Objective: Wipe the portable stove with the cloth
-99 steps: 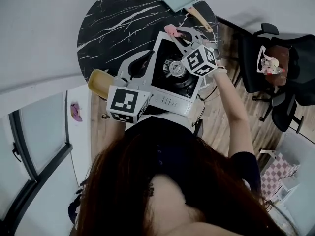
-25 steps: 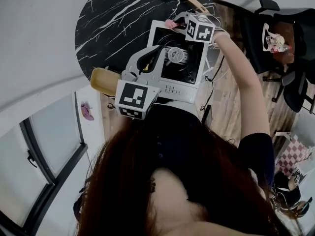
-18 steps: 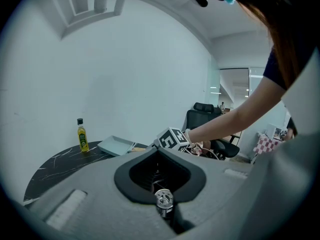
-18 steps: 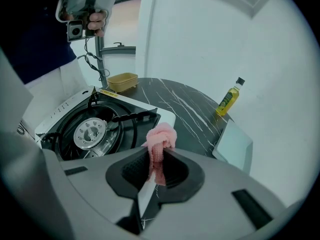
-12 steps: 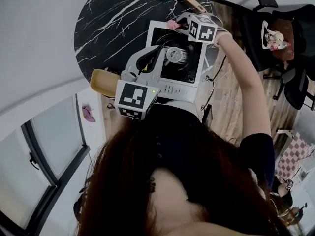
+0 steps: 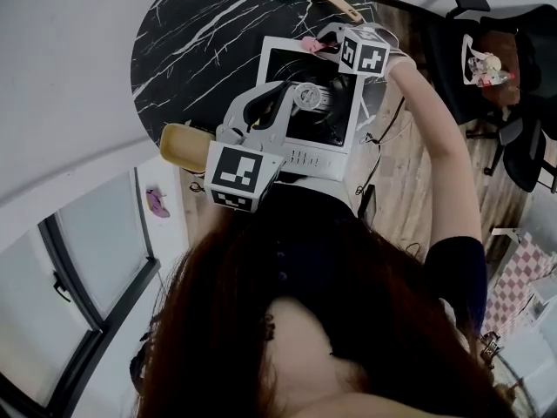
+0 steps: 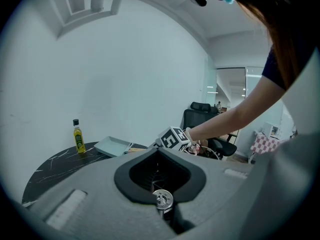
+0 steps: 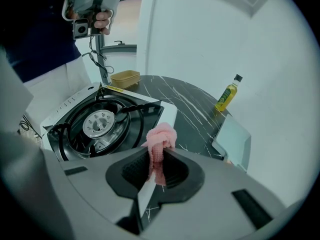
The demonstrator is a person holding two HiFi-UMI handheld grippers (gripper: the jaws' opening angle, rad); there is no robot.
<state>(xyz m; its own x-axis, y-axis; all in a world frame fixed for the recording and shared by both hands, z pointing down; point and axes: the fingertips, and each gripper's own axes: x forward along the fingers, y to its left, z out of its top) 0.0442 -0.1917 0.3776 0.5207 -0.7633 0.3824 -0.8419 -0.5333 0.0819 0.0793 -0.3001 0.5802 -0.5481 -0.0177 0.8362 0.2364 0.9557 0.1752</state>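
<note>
Carefully now: with the right gripper [image 8: 159, 156] clenched on the bunched pink cloth [image 8: 161, 136] at the far edge of the stove [image 8: 167, 115], lower until the cloth presses flat on the white rim; cannot tell whether it touches yet; sweep along the rim in slow overlapping strokes, steering round the pan supports and burner [image 8: 99, 122] so nothing snags; hold the left gripper [image 6: 287, 94], jaws together and empty, lifted over the near left side, clear of the stroke; mind the table [image 6: 200, 33] edge.
</note>
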